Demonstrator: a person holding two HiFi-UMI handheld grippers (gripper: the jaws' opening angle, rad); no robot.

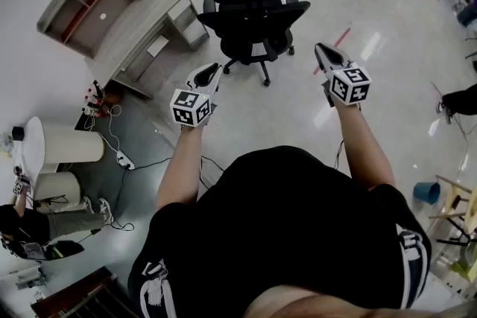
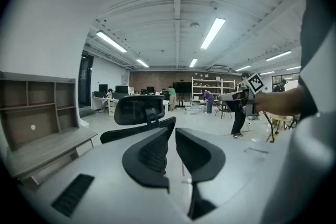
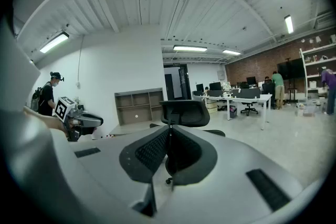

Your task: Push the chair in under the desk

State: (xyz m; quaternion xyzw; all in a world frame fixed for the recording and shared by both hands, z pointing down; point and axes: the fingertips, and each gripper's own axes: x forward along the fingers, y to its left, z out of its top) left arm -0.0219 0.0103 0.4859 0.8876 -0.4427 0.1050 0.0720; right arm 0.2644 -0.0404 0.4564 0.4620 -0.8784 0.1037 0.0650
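Note:
A black office chair [image 1: 253, 18] with a headrest stands on the grey floor, its back toward me and apart from the desk. The grey desk [image 1: 141, 22], with a shelf unit on top, runs along the wall to the chair's left. Both grippers are held out short of the chair and touch nothing. My left gripper [image 1: 215, 68] is shut and empty, level with the chair's base. My right gripper [image 1: 321, 49] is shut and empty, to the chair's right. The left gripper view has the chair [image 2: 139, 110] beyond the closed jaws [image 2: 174, 128] and the desk [image 2: 47, 144] at left. In the right gripper view the chair [image 3: 184, 113] stands behind the jaws [image 3: 169, 131].
A red tape strip [image 1: 339, 39] lies on the floor right of the chair. Cables and a power strip [image 1: 123, 159] trail near the desk's end. White round tables [image 1: 59, 145] and a seated person [image 1: 45, 223] are at left. A blue bucket [image 1: 426, 192] stands at right.

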